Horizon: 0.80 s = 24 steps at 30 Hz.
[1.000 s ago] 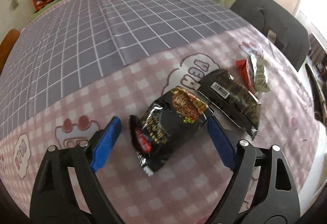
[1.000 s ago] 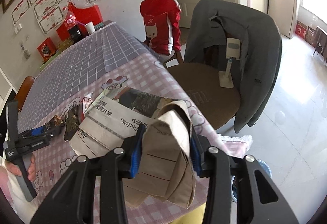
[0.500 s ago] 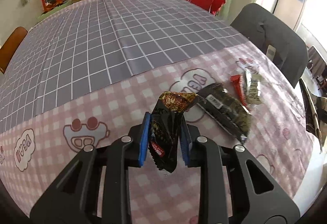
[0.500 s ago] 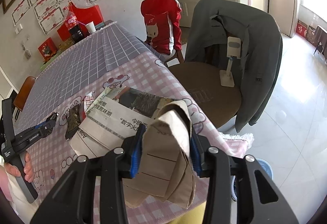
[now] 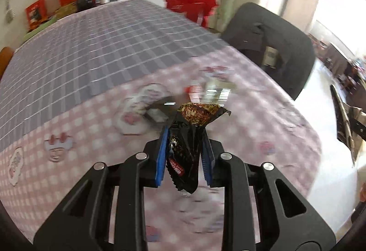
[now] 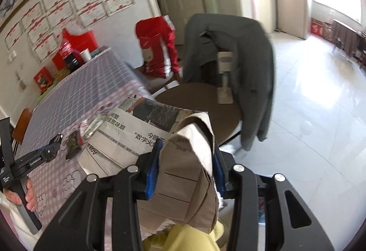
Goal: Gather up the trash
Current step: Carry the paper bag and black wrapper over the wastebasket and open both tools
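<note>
The left claw (image 5: pixel 184 148) was spread wide w/ a black snack bag (image 5: pixel 191 134) lying flat on the counter (image 5: pixel 68 127) between its blue pads (image 5: pixel 161 159). Its jaws have just been closing, and now they pinch the bag in the middle. The bag is squished, standing up, low center of the left view, and it looks lifted off the pink cloth. The rest of that view is blurry, so the hand is prob. on the move. More trash is left on the counter just above the bag in the frame: a dark wrapper (image 5: pixel 160 111) and a red & white one (image 5: pixel 210 90), both too fuzzy to read. The right claw (image 6: pixel 186 165) has not changed: it's pressed on the folded edge of a brown paper bag (image 6: pixel 187 173) lined w/ newspaper (image 6: pixel 128 136), center of the right view. So one piece is picked up. I think next it goes into the paper bag, then back for the other wrappers.
</note>
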### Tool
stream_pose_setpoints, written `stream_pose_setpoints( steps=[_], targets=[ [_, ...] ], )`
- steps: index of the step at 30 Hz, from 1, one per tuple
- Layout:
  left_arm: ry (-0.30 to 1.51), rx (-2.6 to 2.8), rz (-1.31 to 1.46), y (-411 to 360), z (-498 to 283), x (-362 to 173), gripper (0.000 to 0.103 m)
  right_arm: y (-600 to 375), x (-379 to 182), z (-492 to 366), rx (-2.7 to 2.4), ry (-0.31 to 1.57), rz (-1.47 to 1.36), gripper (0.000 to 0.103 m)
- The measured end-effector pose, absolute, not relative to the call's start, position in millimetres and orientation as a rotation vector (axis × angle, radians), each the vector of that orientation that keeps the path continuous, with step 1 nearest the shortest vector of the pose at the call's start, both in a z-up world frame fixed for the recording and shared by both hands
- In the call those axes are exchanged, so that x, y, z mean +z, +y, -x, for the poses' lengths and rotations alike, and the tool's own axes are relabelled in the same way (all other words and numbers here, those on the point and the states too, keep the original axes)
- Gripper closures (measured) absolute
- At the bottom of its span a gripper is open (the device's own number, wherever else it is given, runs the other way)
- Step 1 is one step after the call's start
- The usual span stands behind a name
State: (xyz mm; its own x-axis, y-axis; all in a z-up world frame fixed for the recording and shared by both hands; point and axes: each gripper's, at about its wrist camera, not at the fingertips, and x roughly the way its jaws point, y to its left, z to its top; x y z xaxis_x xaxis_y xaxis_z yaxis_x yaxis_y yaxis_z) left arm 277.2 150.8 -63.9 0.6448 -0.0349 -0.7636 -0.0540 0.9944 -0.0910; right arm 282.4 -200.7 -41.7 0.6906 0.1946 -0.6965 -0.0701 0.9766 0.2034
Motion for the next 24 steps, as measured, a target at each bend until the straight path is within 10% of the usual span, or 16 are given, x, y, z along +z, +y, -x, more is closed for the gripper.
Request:
stream_pose_setpoints(
  steps=[24],
  targets=[
    [0.929,-0.501,-0.179,-152.3,-288.7,-84.7,0.077,-441.1,-117.8,-167.5,-0.358,0.869,-0.480,0.063]
  ],
)
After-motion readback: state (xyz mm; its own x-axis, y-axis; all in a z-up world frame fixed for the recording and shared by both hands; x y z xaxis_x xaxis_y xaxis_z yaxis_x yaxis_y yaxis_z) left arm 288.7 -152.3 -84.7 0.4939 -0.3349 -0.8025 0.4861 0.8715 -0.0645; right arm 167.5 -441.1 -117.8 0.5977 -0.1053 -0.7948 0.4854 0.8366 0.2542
